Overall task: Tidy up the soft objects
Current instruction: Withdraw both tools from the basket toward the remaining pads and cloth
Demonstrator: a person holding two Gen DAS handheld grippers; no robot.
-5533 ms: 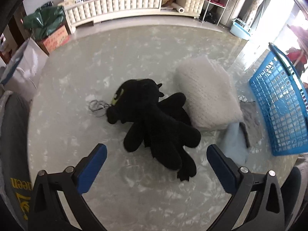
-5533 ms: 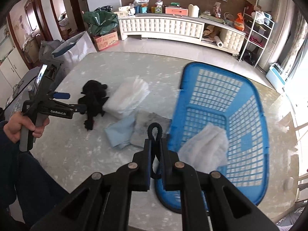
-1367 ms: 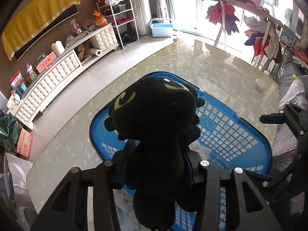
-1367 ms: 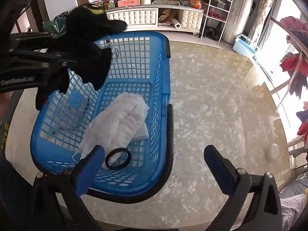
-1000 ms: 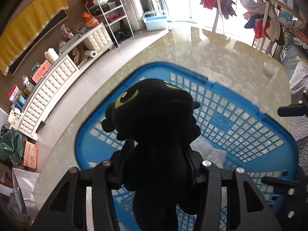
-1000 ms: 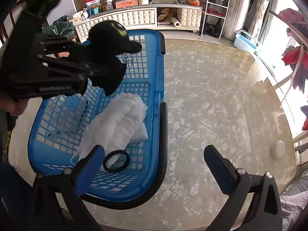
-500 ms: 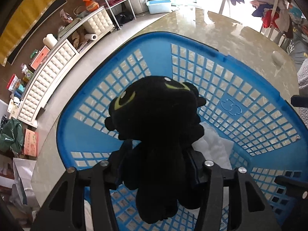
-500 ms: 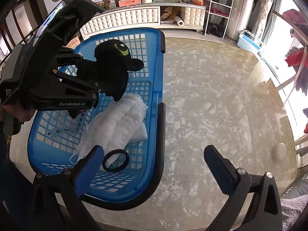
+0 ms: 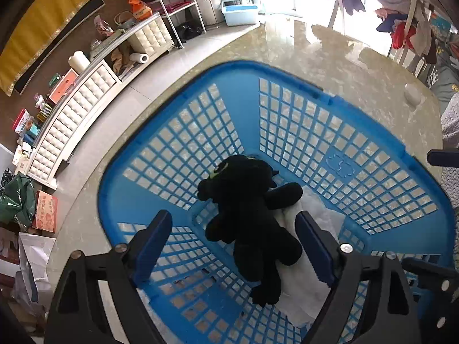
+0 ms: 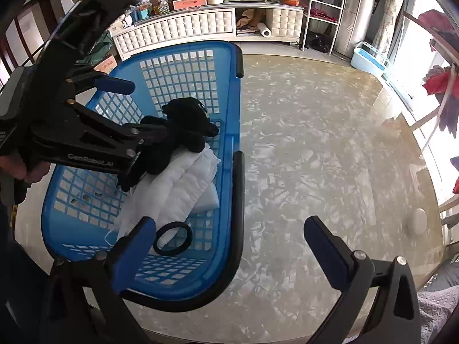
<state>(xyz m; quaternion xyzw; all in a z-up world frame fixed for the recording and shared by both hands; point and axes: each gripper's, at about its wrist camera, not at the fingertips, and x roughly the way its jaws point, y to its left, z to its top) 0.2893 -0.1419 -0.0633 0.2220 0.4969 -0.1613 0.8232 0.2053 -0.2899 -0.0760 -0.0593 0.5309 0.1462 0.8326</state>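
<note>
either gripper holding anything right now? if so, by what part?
Nothing is held. The left gripper has just been opening; its pads stand clear of the black plush toy, which lies in the blue basket. The right gripper is open and empty.

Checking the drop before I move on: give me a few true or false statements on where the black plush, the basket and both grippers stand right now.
1. The black plush toy lies inside the blue basket. True.
2. The left gripper is clamped on the plush. False: its jaws have just been opening and stand clear of it.
3. The plush partly rests on the white folded cloth. True.
4. The right gripper holds the black hair tie. False: it is open; the tie lies in the basket.
</note>
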